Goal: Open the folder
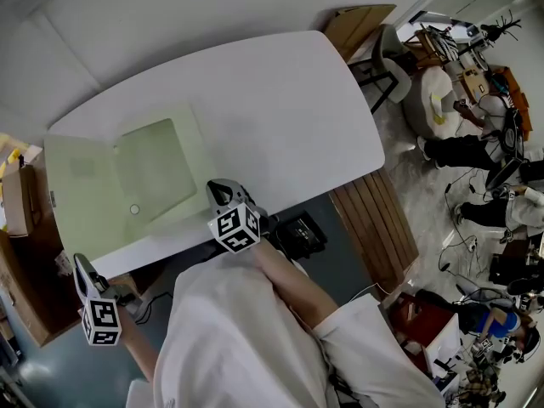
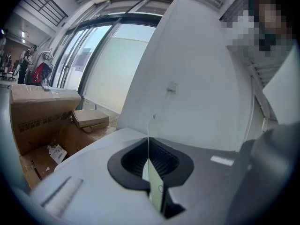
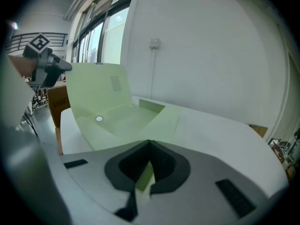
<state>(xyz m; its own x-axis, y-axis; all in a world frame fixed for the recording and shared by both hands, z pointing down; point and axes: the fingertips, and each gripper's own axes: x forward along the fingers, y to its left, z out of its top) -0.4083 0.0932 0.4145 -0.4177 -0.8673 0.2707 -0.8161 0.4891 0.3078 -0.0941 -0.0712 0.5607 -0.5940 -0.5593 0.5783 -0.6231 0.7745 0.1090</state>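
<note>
A pale green folder [image 1: 127, 185] lies open on the white table [image 1: 280, 109], and its left cover reaches past the table's left edge. At the lower left my left gripper [image 1: 79, 262] is shut on that cover's outer edge. In the left gripper view the cover shows as a thin green sheet [image 2: 154, 182], edge-on between the jaws [image 2: 152, 172]. My right gripper [image 1: 217, 189] is shut on the folder's near right edge. The right gripper view shows a green strip [image 3: 145, 175] pinched in the jaws [image 3: 146, 172], with the open folder [image 3: 117, 111] beyond and the left gripper [image 3: 47, 64] at the raised cover.
Cardboard boxes [image 1: 17, 202] stand left of the table, also in the left gripper view [image 2: 42, 116]. A slatted wooden panel [image 1: 378, 219] and a black device [image 1: 297, 232] lie below the table's near right edge. A chair [image 1: 399, 58] and cluttered gear fill the far right.
</note>
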